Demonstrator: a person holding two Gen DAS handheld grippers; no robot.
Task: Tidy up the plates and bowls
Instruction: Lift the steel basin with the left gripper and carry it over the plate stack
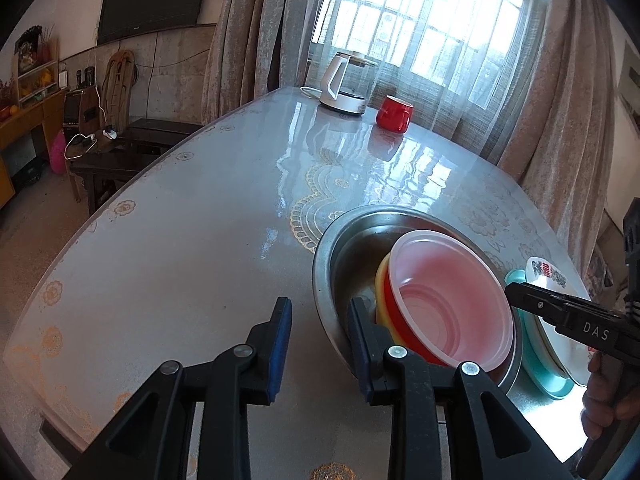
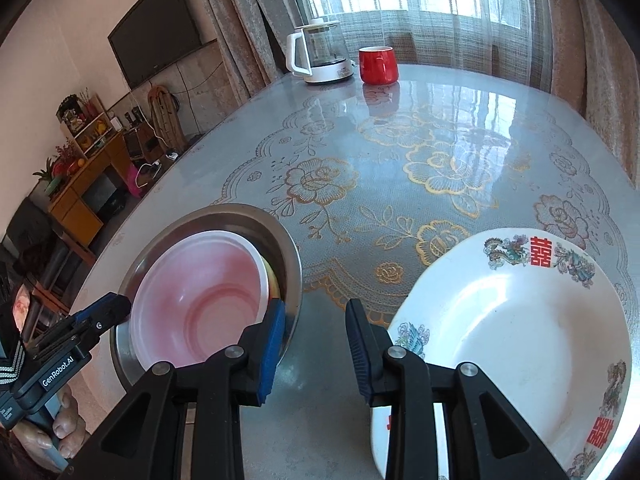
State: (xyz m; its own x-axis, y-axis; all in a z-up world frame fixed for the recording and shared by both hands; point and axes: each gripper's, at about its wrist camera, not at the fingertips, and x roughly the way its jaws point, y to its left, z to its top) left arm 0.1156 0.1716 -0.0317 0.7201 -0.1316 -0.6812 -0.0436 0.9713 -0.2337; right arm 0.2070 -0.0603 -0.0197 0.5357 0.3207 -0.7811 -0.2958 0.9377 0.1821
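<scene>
Bowls beside left tongs (perhaps touching)

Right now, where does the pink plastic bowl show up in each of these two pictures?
Left wrist view: pink plastic bowl lower right, nested inside the steel basin.
Right wrist view: lower left, in the same basin.
Shared landmark: red mug beside the kettle.

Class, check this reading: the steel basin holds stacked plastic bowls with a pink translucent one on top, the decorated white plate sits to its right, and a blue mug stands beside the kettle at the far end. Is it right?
One detail is wrong: the mug beside the kettle is red, not blue, as the right wrist view shows. The steel basin, pink bowl on top and white plate to its right are as stated.
</scene>
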